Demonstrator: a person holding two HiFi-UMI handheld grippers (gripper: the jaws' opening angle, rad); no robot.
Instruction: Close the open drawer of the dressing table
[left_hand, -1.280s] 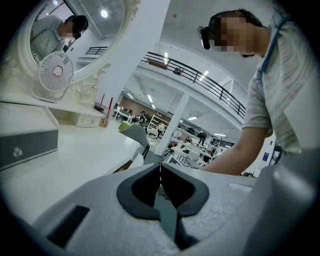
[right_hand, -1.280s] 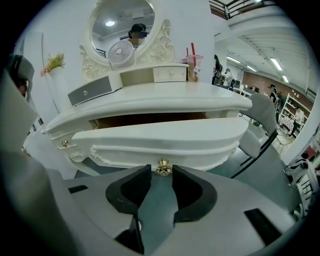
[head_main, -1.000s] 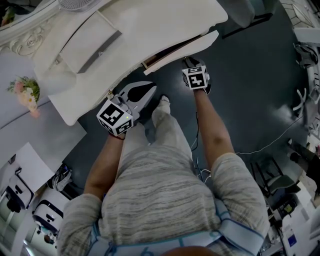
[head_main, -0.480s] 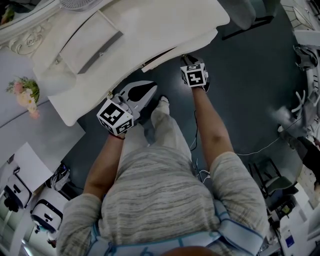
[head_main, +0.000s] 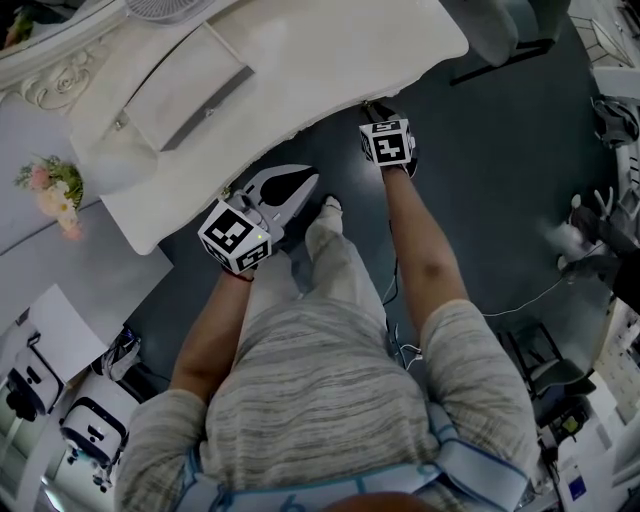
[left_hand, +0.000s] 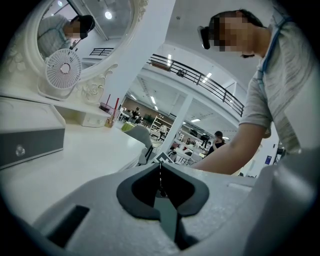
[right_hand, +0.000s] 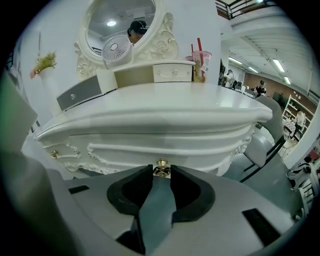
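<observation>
The white dressing table (head_main: 330, 60) fills the upper left of the head view. Its front drawer (right_hand: 200, 150) sits pushed in under the tabletop edge, flush with the carved front. My right gripper (right_hand: 161, 172) is at the drawer's gold knob (right_hand: 161, 168), jaws closed on either side of it; in the head view that right gripper (head_main: 373, 108) touches the table's front edge. My left gripper (head_main: 308, 182) hangs lower and to the left, beside the table edge, shut with nothing in it; its jaws meet in the left gripper (left_hand: 160, 167) view.
On the tabletop stand a small fan (right_hand: 116, 50), an oval mirror (right_hand: 122, 20), small drawer boxes (head_main: 185, 85) and a cup with a straw (right_hand: 199, 62). A grey chair (right_hand: 262, 140) is to the right. Cables (head_main: 540, 290) cross the dark floor; the person's foot (head_main: 325, 205) is under the table edge.
The drawer front has slid in under the tabletop, and my right gripper has moved forward with it. The left gripper has barely moved.
</observation>
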